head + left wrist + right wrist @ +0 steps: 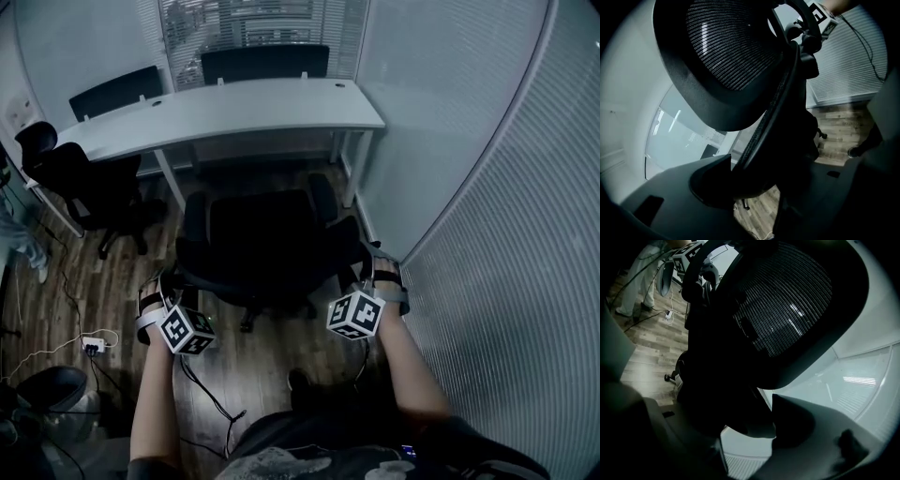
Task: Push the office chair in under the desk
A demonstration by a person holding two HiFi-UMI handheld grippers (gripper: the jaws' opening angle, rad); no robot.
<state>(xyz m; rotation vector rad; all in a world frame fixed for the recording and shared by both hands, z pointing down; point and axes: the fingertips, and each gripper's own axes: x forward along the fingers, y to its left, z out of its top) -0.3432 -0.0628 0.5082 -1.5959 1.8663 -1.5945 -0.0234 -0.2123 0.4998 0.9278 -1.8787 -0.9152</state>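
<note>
A black mesh-backed office chair (262,239) stands on the wood floor, facing the white desk (234,108) and a little short of it. My left gripper (167,283) is at the left edge of its backrest and my right gripper (380,272) at the right edge. In the left gripper view the backrest mesh (726,51) looms above, and the backrest's dark frame runs down between the jaws of the left gripper (754,173). The right gripper view mirrors this: mesh (787,301) overhead, frame pinched by the right gripper (754,423). Both sit shut on the frame.
Another black chair (89,187) stands at the desk's left end, and two more (267,61) behind it. A frosted glass wall (487,187) runs close along the right. A power strip with cables (92,345) and a dark bin (52,389) lie at lower left.
</note>
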